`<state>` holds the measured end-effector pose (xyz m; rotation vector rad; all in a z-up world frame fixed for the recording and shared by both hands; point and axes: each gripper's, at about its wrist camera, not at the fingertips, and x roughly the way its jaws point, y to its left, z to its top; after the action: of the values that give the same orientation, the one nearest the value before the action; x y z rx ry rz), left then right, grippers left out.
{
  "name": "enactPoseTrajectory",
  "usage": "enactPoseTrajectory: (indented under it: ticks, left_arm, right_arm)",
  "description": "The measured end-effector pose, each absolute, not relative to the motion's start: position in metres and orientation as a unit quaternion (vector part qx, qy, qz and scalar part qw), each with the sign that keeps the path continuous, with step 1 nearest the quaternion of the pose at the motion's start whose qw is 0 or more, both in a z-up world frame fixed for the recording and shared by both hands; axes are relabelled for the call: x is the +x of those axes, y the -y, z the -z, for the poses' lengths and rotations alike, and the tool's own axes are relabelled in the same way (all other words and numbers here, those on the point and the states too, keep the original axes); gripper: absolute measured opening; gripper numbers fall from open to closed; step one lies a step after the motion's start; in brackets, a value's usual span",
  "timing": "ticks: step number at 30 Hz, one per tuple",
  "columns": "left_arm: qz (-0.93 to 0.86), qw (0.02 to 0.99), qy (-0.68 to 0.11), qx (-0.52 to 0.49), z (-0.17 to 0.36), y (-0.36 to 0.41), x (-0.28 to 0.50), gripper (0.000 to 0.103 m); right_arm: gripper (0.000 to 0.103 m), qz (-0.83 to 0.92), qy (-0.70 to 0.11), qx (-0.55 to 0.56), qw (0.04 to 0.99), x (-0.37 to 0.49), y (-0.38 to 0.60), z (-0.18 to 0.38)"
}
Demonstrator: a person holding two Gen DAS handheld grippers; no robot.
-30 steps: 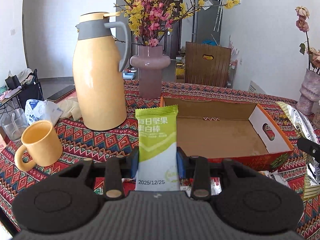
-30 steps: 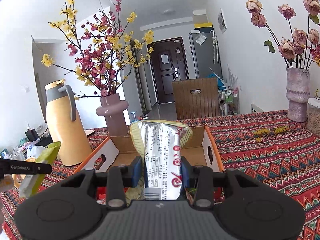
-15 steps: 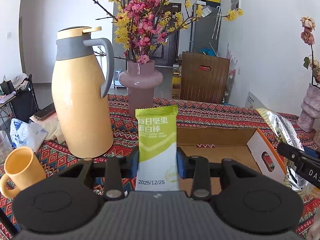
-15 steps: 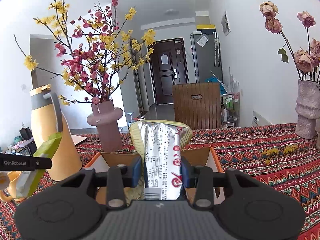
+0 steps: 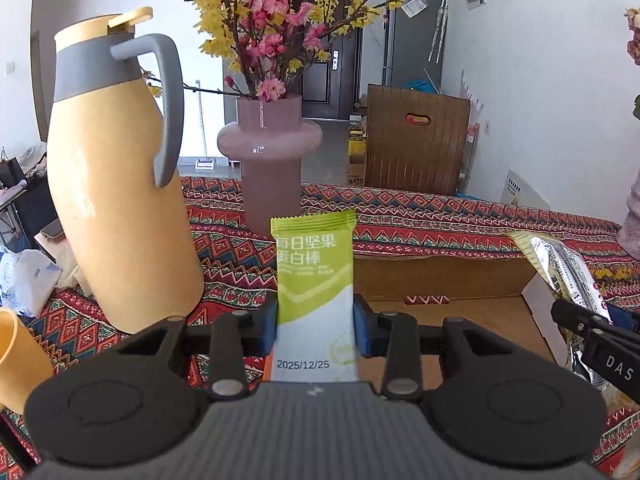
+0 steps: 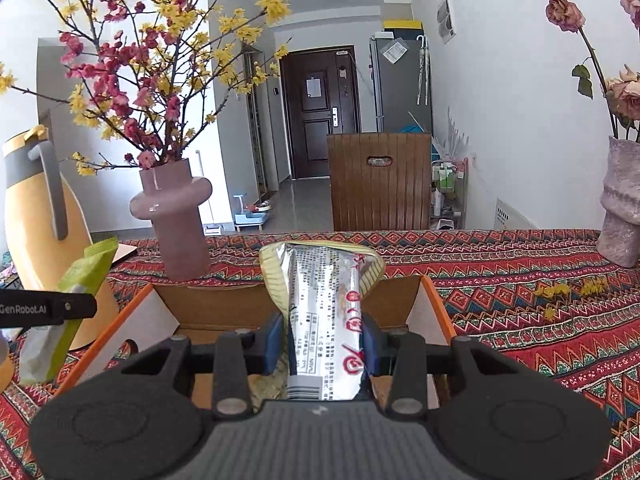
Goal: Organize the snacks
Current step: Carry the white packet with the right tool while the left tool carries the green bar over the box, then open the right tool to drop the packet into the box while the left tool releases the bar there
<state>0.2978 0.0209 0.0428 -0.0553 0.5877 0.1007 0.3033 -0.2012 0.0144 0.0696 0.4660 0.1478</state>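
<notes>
Meanwhile both packets are being carried nearer the far vases: the green bar packet [image 5: 315, 280] is being held in the left gripper [image 5: 315, 330], the silver packet [image 6: 326, 312] in the right gripper [image 6: 323, 344], over the cardboard box [image 6: 434, 312], probably for dropping in.

"2025/12/25" on green snack bar [image 5: 315, 292]

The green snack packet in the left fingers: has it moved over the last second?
Yes. The green snack packet has travelled forward toward the pink vase, which now looms larger and sits directly behind it; the cardboard box lies right below.
</notes>
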Motion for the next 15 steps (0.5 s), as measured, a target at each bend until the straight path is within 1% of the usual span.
enactPoseTrajectory:
  ticks: [10,11,13,14,15]
  left_arm:
    - [-0.034,0.953,-0.3,-0.029,-0.019,-0.018,0.307,0.039]
    - [-0.032,0.953,-0.3,-0.03,-0.018,-0.018,0.306,0.039]
    - [-0.027,0.955,-0.294,-0.029,-0.018,-0.017,0.304,0.041]
    - [-0.024,0.957,-0.289,-0.028,-0.019,-0.016,0.301,0.046]
    - [-0.022,0.958,-0.284,-0.029,-0.02,-0.016,0.299,0.054]
  right_arm:
    - [0.04,-0.075,-0.245,0.045,0.966,0.313,0.206,0.002]
    - [0.042,-0.075,-0.245,0.045,0.966,0.313,0.206,0.003]
    - [0.054,-0.075,-0.242,0.045,0.966,0.311,0.206,0.003]
    - [0.057,-0.076,-0.238,0.044,0.967,0.309,0.206,0.002]
    - [0.062,-0.076,-0.235,0.043,0.968,0.307,0.205,0.001]
